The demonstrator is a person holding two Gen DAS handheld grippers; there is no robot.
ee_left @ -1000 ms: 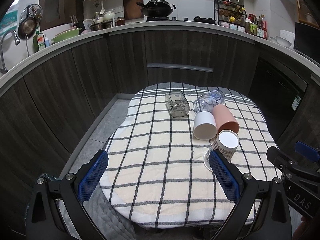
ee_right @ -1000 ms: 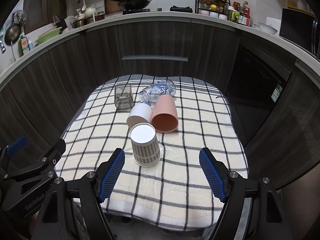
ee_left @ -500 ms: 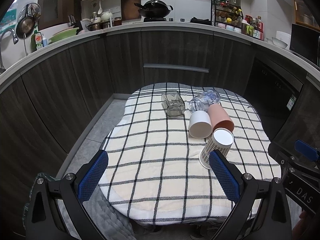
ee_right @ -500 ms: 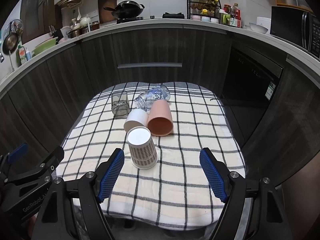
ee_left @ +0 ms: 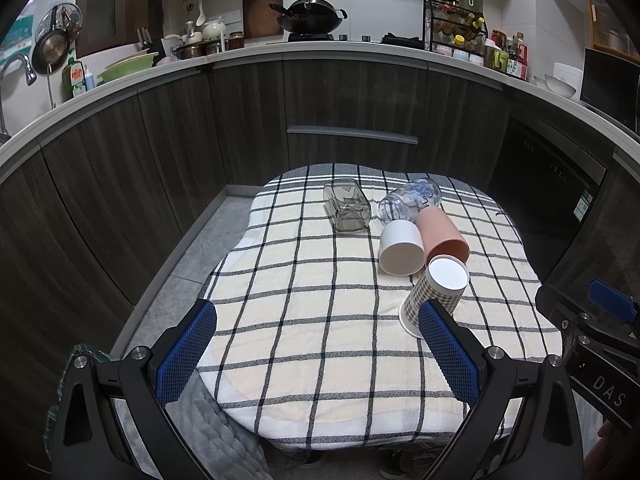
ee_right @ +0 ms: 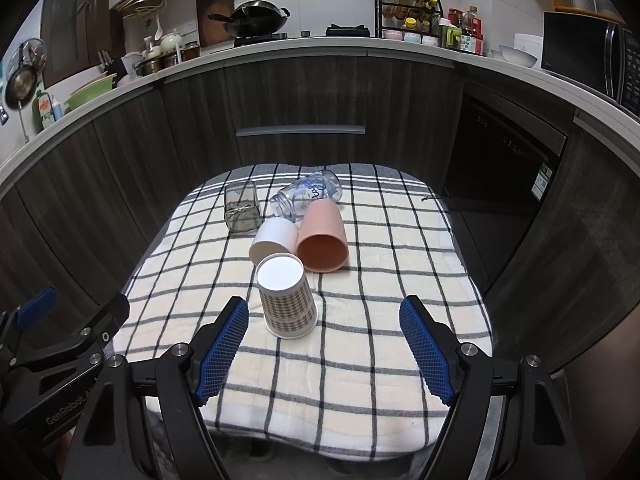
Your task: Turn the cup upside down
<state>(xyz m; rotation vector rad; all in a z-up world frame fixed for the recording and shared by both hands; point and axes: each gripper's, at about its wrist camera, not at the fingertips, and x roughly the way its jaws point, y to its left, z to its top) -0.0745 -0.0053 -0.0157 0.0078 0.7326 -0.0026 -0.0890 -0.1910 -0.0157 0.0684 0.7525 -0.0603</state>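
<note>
A checked paper cup [ee_right: 286, 300] stands upside down on the chequered cloth, white base up; it also shows in the left wrist view [ee_left: 438, 292]. Behind it lie a white cup [ee_right: 274, 240], a pink cup [ee_right: 322, 238], a clear printed bottle [ee_right: 308, 194] and a square glass [ee_right: 240, 210], all on their sides. My right gripper [ee_right: 324, 344] is open and empty, hanging just in front of the checked cup. My left gripper [ee_left: 316, 346] is open and empty over the cloth's near left part, its right finger [ee_left: 448, 350] overlapping the checked cup's rim.
The small table under the chequered cloth [ee_left: 304, 292] stands before dark kitchen cabinets [ee_left: 352, 112]. A grey mat [ee_left: 208, 432] lies on the floor at the near left. The worktop above carries a wok [ee_left: 308, 16], a spice rack and dishes.
Both grippers have drawn back and risen from the table, so the cups look smaller and farther. The checked cup stays upside down. Nothing was grasped or released.
</note>
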